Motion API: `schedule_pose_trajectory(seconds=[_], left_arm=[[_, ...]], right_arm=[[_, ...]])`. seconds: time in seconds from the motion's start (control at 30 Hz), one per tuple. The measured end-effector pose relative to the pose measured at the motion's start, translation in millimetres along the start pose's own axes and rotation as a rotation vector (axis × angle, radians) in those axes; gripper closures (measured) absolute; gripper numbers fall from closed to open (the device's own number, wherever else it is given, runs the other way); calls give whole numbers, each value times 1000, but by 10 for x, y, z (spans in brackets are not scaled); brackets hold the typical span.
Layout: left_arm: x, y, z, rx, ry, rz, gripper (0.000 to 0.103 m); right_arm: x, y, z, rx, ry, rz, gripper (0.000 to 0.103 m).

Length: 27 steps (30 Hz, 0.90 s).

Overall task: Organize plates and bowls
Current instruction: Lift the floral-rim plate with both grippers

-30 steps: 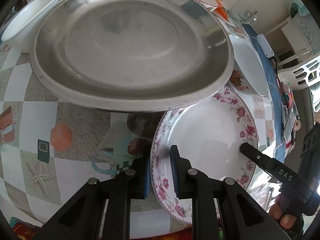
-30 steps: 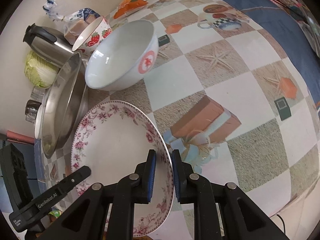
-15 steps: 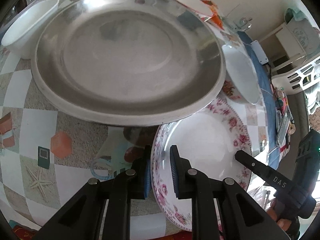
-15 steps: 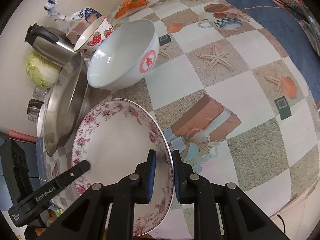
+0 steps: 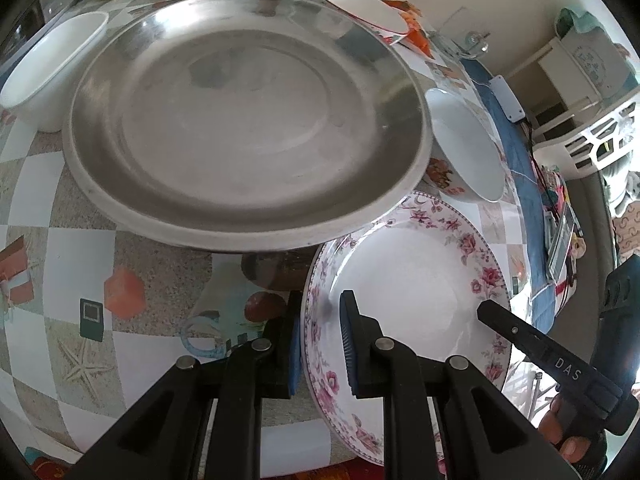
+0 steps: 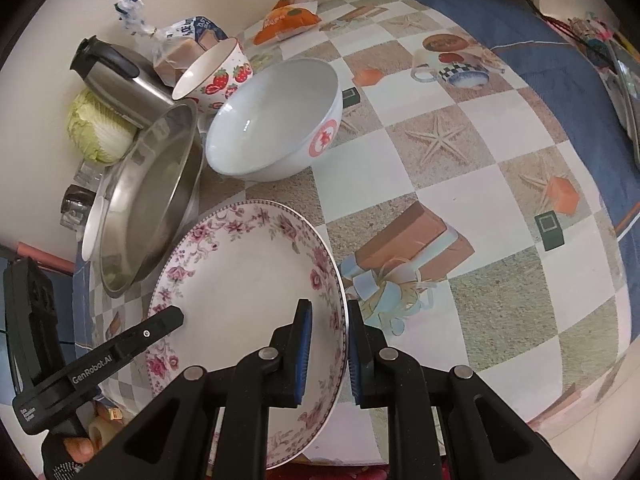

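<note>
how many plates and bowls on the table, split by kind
floral plates: 1, the floral plate
steel plates: 1, the steel plate
bowls: 3, the big bowl, strawberry bowl and white bowl
total: 5

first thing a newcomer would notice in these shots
Probably the floral plate, pinched at opposite rim edges by the left gripper and the right gripper and tilted up off the table. Next, the big steel plate fills the left wrist view, right behind the floral one. A large white bowl with a red emblem sits just beyond on the patterned tablecloth.
</note>
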<state>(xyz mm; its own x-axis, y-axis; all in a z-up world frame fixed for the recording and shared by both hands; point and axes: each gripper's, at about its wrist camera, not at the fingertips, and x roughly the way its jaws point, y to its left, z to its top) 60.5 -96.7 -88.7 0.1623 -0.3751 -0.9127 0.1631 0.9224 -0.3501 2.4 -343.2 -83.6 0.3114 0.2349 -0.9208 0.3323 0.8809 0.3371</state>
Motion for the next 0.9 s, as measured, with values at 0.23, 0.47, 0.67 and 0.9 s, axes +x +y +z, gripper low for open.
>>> schedule_pose_trajectory(seconds=[0.23, 0.47, 0.67, 0.9], left_arm=[[-45, -128, 19, 45, -24, -7, 85], [-104, -230, 38, 77, -47, -28, 85], [-129, -318, 56, 100, -65, -34, 85], [-228, -361, 52, 126, -106, -46, 85]], right_arm=[[-83, -17, 0, -5, -24, -15, 85], [-219, -65, -43, -10, -60, -15, 85], [-331, -61, -81, -14, -88, -19, 85], [-404, -61, -111, -18, -110, -21, 85]])
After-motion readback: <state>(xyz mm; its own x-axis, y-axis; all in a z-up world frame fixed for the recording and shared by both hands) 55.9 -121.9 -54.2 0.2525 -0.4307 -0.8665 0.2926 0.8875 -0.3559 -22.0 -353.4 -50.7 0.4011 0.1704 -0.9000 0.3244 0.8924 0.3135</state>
